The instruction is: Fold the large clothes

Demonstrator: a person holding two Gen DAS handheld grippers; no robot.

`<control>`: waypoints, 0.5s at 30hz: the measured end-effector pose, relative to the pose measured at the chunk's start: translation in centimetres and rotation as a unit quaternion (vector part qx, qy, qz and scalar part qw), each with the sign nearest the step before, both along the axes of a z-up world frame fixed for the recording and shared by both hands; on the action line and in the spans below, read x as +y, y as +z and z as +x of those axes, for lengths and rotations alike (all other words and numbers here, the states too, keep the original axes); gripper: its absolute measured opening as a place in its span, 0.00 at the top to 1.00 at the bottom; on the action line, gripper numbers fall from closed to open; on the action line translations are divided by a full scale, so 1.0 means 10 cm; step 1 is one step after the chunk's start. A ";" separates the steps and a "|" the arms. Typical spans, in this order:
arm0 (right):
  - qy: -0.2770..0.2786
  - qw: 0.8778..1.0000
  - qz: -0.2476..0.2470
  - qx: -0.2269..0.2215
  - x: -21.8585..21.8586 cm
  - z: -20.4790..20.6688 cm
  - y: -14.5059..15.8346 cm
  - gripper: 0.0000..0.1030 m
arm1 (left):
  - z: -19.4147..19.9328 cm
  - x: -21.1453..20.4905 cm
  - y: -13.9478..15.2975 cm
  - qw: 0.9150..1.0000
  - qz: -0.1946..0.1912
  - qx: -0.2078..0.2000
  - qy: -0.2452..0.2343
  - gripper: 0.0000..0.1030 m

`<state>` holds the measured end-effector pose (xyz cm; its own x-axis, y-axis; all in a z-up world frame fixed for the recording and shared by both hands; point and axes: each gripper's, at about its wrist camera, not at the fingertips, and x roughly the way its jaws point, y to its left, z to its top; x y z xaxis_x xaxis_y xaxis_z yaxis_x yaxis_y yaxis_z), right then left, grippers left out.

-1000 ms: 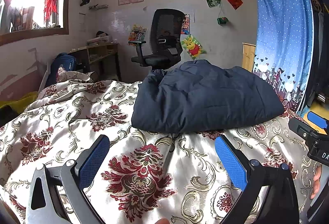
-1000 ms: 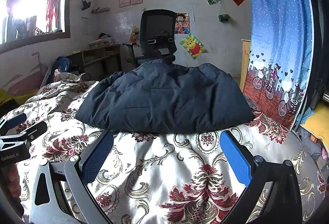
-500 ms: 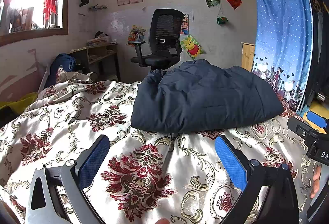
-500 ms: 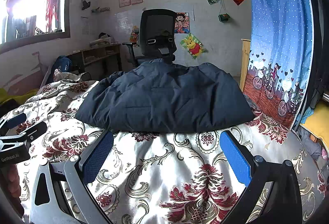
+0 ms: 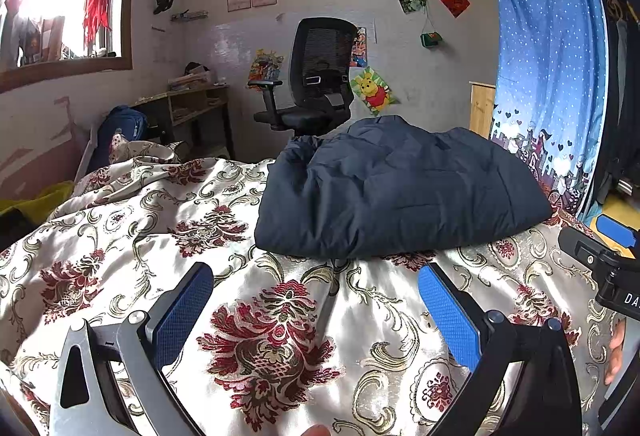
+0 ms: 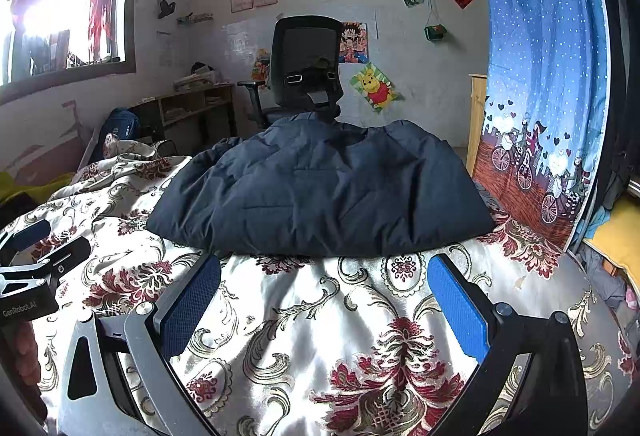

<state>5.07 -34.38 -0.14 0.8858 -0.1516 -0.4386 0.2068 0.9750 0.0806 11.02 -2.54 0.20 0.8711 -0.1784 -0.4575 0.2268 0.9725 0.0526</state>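
Left wrist view: my left gripper [image 5: 316,294] and right gripper [image 6: 324,290] both gape wide, empty, just short of the folded navy jacket [image 5: 396,195] on the floral bedspread [image 5: 132,236].

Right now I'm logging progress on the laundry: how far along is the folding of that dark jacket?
Looks done: the navy jacket lies as a compact folded bundle on the floral bedspread. In hand: nothing; the left gripper and right gripper hover short of it, jaws open and empty. Left: perhaps a tidying pass.

Navy padded jacket [image 5: 400,191] — folded, puffy
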 end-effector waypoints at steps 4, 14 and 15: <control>-0.001 1.000 0.000 0.000 0.00 0.00 0.00 0.01 | 0.00 0.00 0.00 1.000 0.000 0.000 0.000 0.00; 0.000 1.000 0.001 0.001 0.00 0.00 -0.01 0.01 | 0.00 -0.01 0.00 1.000 0.000 0.000 0.000 0.00; 0.000 1.000 0.001 0.001 0.00 0.00 0.00 0.01 | 0.00 -0.01 0.00 1.000 0.000 0.000 0.000 0.00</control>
<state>5.08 -34.40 -0.18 0.8848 -0.1513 -0.4407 0.2072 0.9749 0.0813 10.97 -2.62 0.22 0.8713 -0.1783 -0.4572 0.2269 0.9725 0.0531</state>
